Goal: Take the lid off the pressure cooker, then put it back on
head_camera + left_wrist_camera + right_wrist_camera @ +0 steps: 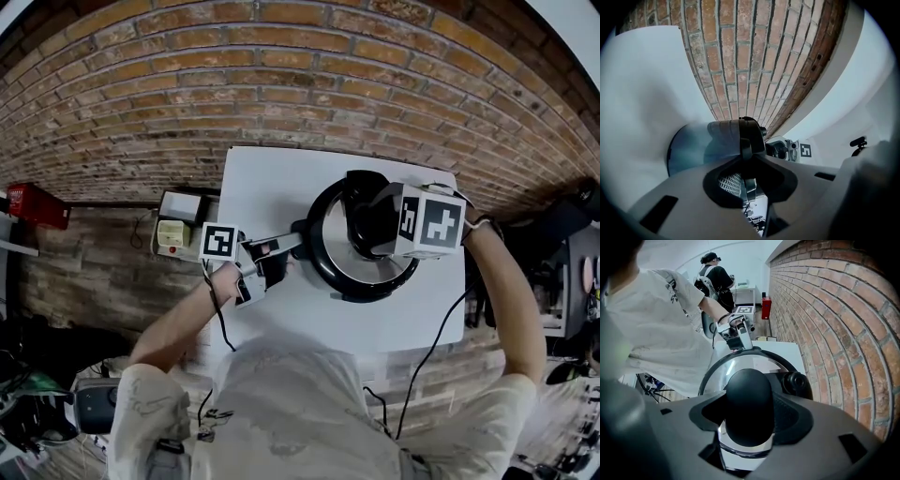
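The pressure cooker (364, 292) stands on the white table (272, 178), in its right half, about midway between the far edge and the near edge. The lid (330, 251) is on the pot.

The lid is a shiny, mirror-like metal disc with a dark rim around it. A big rounded black knob (749, 394) sits on it, and beside the knob there is a smaller round black part (797, 383), maybe the valve. A long, thin side handle (283, 246) goes out from the pot toward the left edge of the table.

I judge the lid to be stiff and rather heavy. The polished metal should be slippery, so the matte knob is the good place to take it. This kind of lid probably needs a turn before it comes free, so the pot must be held steady by its handle.

The right gripper (750, 416) points down over the lid. Its jaws stand wide and press on both sides of the knob. The left gripper (747, 173) lies almost level, and its jaws are nearly together, pinching the thin side handle between them.
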A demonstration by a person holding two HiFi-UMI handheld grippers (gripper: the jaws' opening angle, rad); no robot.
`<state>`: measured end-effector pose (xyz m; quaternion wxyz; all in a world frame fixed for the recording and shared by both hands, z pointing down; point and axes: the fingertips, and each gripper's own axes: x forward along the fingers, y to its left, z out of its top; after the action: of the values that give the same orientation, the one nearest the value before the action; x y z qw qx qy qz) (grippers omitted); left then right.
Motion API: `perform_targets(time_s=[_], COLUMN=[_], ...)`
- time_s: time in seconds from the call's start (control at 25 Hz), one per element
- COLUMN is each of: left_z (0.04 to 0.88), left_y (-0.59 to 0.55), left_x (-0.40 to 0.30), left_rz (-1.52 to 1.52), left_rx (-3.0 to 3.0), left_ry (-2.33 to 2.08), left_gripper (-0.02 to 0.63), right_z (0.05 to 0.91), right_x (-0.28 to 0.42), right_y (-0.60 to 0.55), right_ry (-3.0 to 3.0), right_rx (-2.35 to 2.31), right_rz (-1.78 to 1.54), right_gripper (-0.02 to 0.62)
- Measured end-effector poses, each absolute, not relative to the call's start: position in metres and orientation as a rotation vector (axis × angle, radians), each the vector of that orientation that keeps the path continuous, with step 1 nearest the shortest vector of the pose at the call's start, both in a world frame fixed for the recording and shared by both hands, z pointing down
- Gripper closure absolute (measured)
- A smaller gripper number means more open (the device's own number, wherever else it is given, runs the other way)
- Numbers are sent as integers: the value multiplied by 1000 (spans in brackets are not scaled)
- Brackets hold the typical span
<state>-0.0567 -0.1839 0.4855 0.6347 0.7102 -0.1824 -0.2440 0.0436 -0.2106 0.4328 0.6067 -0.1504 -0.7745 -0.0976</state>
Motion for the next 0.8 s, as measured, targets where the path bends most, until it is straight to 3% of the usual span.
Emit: perform_targets(time_s=[0.8], left_z=[486], left_y=[-185], left_x=[-58], left_rz=[-612], left_rx=[1567], left_ry=[-446], left_gripper=[540], right_z=[434], right_x=[44], right_y=[-214], right_ry=[-1758], right_rx=[-296], right_rz=[-158], right_gripper=[296])
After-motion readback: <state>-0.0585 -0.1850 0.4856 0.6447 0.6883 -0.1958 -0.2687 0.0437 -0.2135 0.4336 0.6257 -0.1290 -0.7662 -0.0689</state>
